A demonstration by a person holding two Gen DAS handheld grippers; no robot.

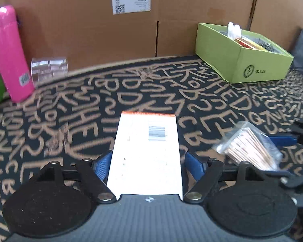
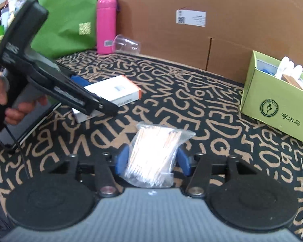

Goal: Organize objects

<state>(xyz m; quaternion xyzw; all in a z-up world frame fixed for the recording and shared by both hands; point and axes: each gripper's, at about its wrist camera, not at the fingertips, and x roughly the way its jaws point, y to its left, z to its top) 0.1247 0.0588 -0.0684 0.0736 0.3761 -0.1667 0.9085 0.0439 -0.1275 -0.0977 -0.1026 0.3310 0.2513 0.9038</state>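
Left wrist view: left gripper straddles white box at lower centre, pads beside it, contact unclear. Right gripper pinches swab bag at lower centre; slippery plastic may slide out before green box, right edge.

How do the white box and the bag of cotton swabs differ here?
The white box is rigid, opaque, flat-sided with an orange edge; the bag of cotton swabs is soft, clear, crinkled. The box sits between the left gripper fingers, the bag between the right gripper fingers. Both lie on the lettered cloth.
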